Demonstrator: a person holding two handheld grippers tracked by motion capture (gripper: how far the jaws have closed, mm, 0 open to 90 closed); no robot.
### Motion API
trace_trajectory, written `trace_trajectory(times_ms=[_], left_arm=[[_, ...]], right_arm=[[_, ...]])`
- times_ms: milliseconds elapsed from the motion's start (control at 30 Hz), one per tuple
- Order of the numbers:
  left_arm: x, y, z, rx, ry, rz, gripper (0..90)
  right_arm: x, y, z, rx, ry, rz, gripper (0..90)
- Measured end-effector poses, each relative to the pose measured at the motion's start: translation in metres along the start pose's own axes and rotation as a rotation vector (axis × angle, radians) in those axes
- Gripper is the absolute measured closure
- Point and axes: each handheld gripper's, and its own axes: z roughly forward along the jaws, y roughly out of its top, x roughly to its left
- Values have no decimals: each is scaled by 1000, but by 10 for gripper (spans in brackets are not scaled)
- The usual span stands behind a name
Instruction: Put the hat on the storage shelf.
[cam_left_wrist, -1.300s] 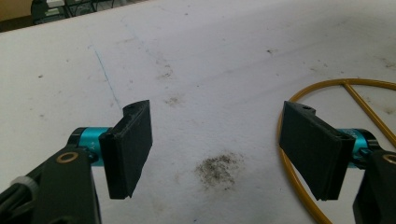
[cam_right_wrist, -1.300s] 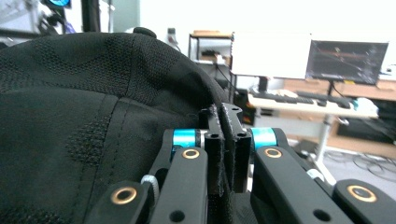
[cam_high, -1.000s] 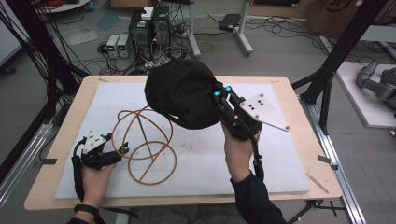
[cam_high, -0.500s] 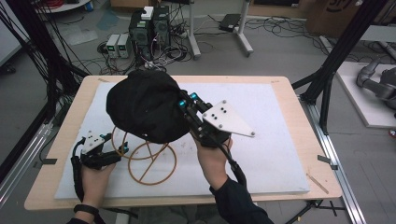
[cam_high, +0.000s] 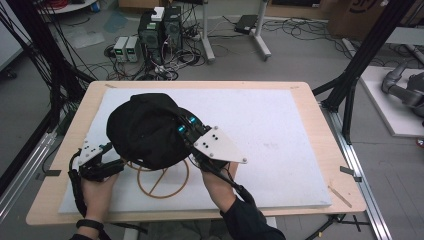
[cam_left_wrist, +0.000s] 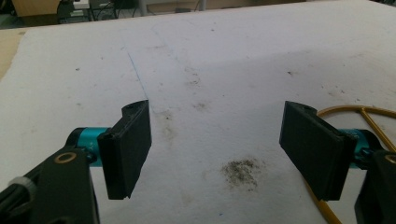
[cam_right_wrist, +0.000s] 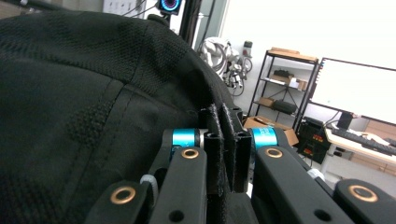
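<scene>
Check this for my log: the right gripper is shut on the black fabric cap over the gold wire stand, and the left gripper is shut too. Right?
Not quite. The left gripper is open: the left gripper view shows its jaws wide apart over the white mat. The right gripper is indeed shut on the black fabric cap, over the gold wire stand.

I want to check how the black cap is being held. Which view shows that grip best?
The right gripper view: the right gripper has its jaws shut on a fold at the edge of the black cap. The high view shows the whole cap over the wire stand, but the pinch is hidden. The left gripper view shows no cap.
</scene>
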Motion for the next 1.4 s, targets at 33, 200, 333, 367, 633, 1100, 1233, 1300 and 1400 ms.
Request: trace_trajectory(times_ms=[33,200,333,367,633,1100,1233,1300,1400], left_arm=[[0,0,0,-1,-1,1,253],[0,0,0,-3,0,-5,253],[1,0,0,-4,0,-12,253],[0,0,0,-5,3,-10,253],[1,0,0,-3,5,-20,254],[0,0,1,6,-2,-3,254],[0,0,1,6,-4,-4,253],[0,0,1,9,-6,4,253],[-1,0,1,13,-8,11,253]], right_arm=[[1,-1,0,-1,6,-16,863],[4,-7,-9,-1,22,-84,739],[-3,-11,-15,1,18,-82,692],[-7,-12,-16,4,15,-71,666],[-49,-34,-37,36,-51,-25,494],[-144,-102,-75,199,-197,148,328],[-165,-118,-85,265,-206,167,317],[-173,-126,-91,303,-207,169,311],[-184,-139,-98,353,-207,172,309]])
